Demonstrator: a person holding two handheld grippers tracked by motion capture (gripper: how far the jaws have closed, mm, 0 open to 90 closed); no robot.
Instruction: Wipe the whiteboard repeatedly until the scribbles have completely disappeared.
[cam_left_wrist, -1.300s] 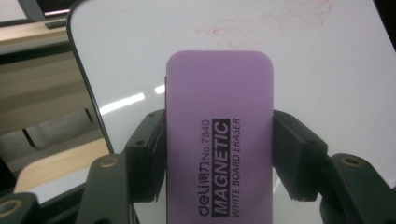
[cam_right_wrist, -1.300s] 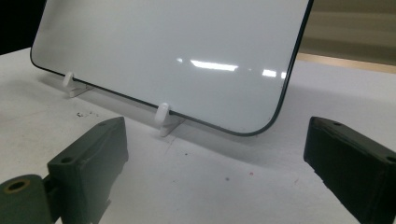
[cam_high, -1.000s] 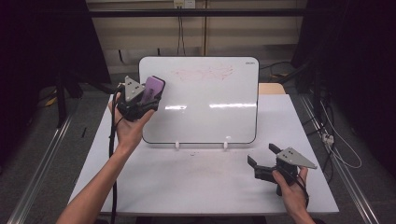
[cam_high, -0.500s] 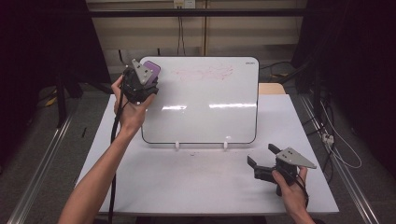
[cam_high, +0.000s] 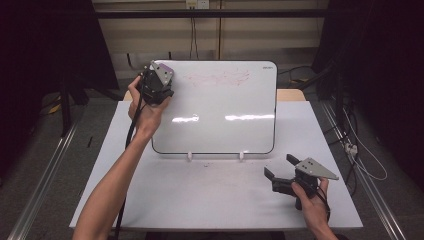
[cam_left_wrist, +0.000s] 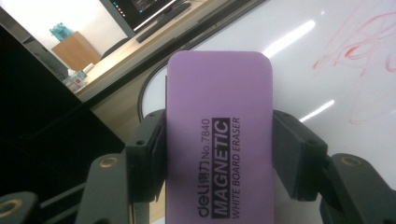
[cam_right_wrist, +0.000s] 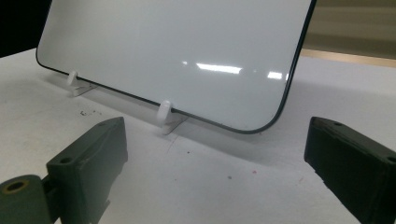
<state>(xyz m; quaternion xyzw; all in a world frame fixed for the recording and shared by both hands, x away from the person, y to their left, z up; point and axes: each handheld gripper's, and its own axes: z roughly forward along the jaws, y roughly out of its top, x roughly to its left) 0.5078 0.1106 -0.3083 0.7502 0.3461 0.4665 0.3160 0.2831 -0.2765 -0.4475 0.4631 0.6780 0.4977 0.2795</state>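
The left tongs (cam_high: 157, 86) are raised on an outstretched forearm, jaws clamped on something. The right tongs (cam_high: 280, 172) sit low, jaws spread wide.

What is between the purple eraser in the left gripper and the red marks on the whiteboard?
Only bare white board surface separates the purple rectangular foam eraser from the red scribbles, seen in the left gripper view.

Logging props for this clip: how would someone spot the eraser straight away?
Find the whiteboard propped on the white table. At its upper left corner the left gripper clamps the eraser, a flat purple block printed "MAGNETIC WHITE BOARD ERASER", the one purple thing here.
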